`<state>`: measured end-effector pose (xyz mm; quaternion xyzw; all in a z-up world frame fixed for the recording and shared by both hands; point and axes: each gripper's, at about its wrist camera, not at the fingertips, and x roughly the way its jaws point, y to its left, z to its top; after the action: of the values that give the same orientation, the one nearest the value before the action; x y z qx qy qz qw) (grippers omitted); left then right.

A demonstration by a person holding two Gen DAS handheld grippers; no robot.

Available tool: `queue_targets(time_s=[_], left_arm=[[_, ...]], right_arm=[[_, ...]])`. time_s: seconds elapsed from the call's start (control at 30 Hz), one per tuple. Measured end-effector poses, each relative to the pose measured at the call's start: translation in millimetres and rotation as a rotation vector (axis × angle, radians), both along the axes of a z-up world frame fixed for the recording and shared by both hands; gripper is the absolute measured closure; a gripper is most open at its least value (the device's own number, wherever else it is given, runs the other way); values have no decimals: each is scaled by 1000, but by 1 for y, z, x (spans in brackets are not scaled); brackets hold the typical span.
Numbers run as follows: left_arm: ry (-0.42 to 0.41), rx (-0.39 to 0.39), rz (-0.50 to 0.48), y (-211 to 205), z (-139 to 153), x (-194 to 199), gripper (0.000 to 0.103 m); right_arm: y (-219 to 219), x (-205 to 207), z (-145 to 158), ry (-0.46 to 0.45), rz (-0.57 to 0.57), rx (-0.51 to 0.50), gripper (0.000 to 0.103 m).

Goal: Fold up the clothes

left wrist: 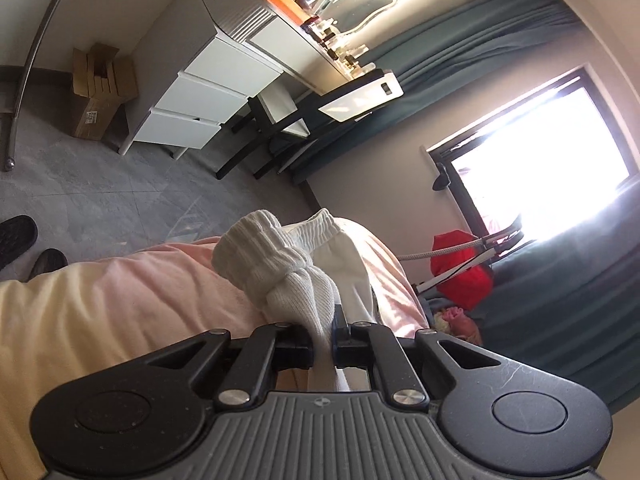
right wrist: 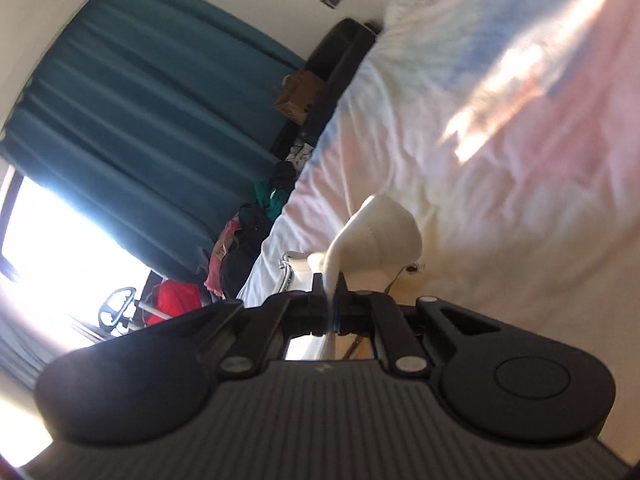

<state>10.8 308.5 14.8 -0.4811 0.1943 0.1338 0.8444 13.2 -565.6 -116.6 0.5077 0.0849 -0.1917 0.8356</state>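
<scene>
A white garment with ribbed cuffs (left wrist: 276, 264) is bunched up in front of my left gripper (left wrist: 330, 330), which is shut on its fabric above the bed (left wrist: 120, 300). In the right wrist view, my right gripper (right wrist: 330, 292) is shut on another fold of the same white garment (right wrist: 376, 236), held just above the pastel bedsheet (right wrist: 500, 160). The rest of the garment is hidden behind the gripper bodies.
White drawers (left wrist: 208, 92), a chair (left wrist: 280, 128) and cardboard boxes (left wrist: 100, 84) stand on the grey floor. Teal curtains (right wrist: 140, 100), a bright window (left wrist: 540, 152), a red bag (left wrist: 460, 268) and a clothes pile (right wrist: 256, 220) lie beside the bed.
</scene>
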Motion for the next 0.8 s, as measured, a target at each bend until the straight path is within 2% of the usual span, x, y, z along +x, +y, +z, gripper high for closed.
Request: queue_targets(time_s=[0.1, 0.23, 0.43, 0.53, 0.63, 0.7, 0.8], left_arm=[[11, 33, 20, -5, 19, 25, 95], [48, 73, 65, -16, 38, 86, 95], [135, 150, 65, -30, 47, 225, 95], [186, 244, 35, -41, 39, 297, 94], [252, 294, 13, -49, 14, 359, 94], [317, 292, 14, -50, -10, 390, 94], [373, 332, -18, -52, -35, 415, 92]], right_arm=[[-2, 27, 17, 14, 6, -28, 97], [-7, 80, 44, 7, 9, -60, 97], [-12, 222, 63, 83, 9, -135, 97], [-11, 296, 45, 155, -3, -183, 97], [-11, 356, 13, 258, 0, -204, 97], [-11, 385, -10, 317, 6, -213, 97], [-9, 406, -38, 364, 4, -228, 97]])
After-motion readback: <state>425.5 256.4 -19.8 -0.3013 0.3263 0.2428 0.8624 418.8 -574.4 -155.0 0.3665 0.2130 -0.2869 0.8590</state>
